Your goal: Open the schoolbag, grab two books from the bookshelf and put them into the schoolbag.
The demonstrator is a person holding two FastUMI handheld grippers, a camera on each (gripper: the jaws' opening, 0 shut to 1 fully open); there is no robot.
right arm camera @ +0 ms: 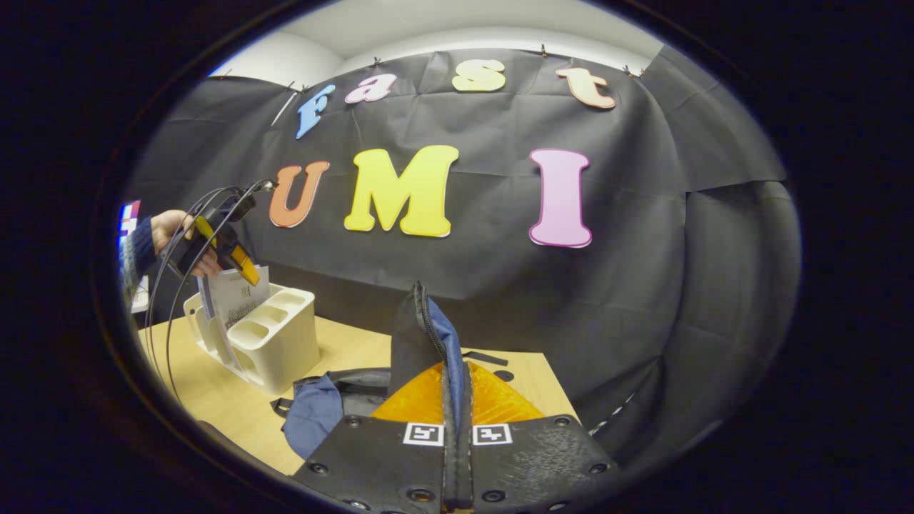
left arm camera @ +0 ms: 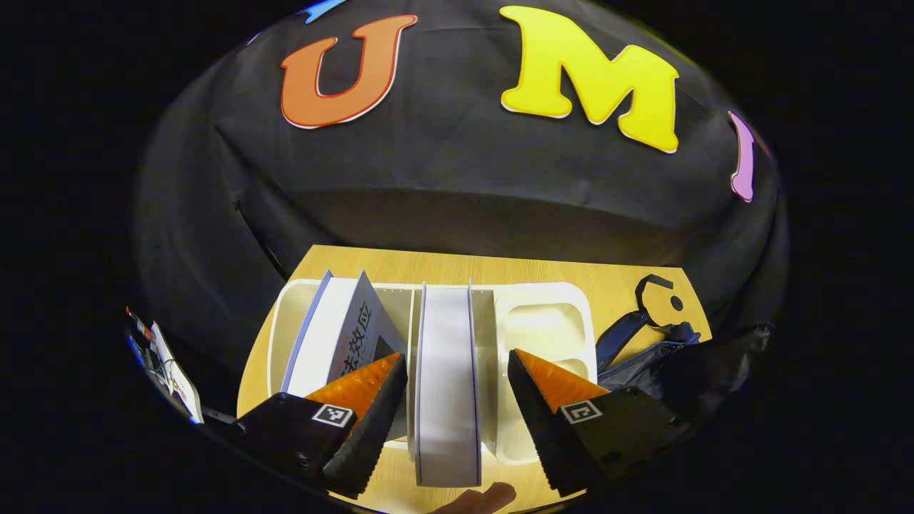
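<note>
In the left gripper view, the left hand-held gripper (left arm camera: 457, 410) stands open, one finger at 7 o'clock and the other at 5 o'clock. Between them, touching neither, an upright book (left arm camera: 448, 385) shows its white page edge and thin blue covers. It stands in the middle slot of a white rack (left arm camera: 546, 296) that serves as the bookshelf on the wooden counter (left arm camera: 500, 268). A fingertip (left arm camera: 493, 496) shows at 6 o'clock, just below the book. In the rack's slot toward 10 o'clock a second book (left arm camera: 335, 335) leans sideways, its grey cover turned to the middle. The rack's small compartments lie toward 2 o'clock. Past them, at 3 o'clock, the dark blue schoolbag (left arm camera: 643, 343) lies on the counter, with a black strap loop beyond it.

In the right gripper view, the right hand-held gripper (right arm camera: 457, 421) is closed at 6 o'clock, both fingers pressed on a flap (right arm camera: 421, 335) of the schoolbag (right arm camera: 321, 410), lifting it upright with its zipper edge running up between them. The rest of the bag lies slack on the counter (right arm camera: 221, 400) toward 7 o'clock. Farther off at 9 o'clock stands the rack (right arm camera: 278, 343), with a book (right arm camera: 235, 296) rising from it. Above it a person's hand (right arm camera: 175, 239) holds the left hand-held gripper (right arm camera: 246, 275), pointed down at the book, cables trailing from it.
</note>
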